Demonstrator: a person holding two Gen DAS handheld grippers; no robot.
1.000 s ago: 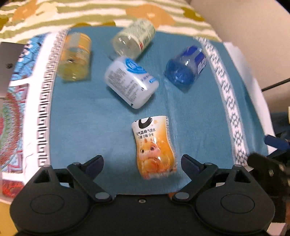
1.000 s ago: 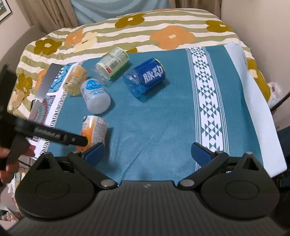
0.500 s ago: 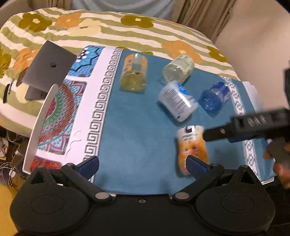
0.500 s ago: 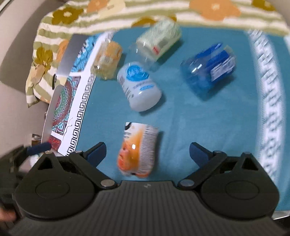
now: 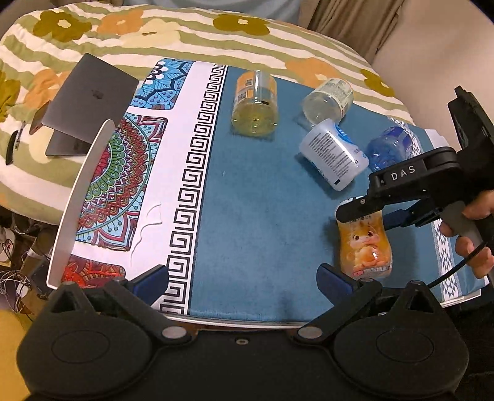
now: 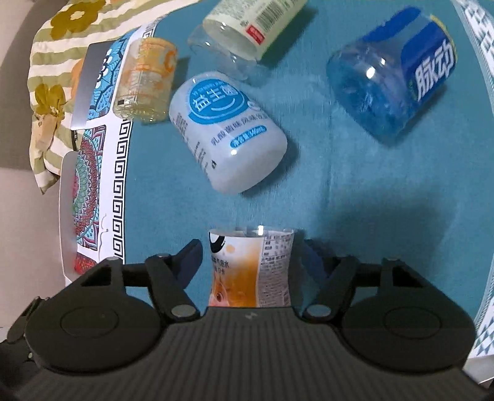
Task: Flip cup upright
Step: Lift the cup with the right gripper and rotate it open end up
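Teal terry cloth with a napped, faintly mottled pile is seen from the left wrist, edged by a white band of black key-pattern. Five cut-down plastic cups lie on their sides on it. The orange cup, waisted and wrapped in a glossy cartoon label, lies nearest, just beyond the right-hand pad of the left gripper, whose jaws are spread wide and empty. The right gripper is lowered over the cup's far end. A matte grey laptop rests on the striped floral cover — well apart from the cups.

From the right wrist, the orange cup is framed between the right gripper's dark blue pads; contact cannot be told. Beyond lie a white opaque cup, a blue translucent cup, a clear ribbed one and a yellow one.
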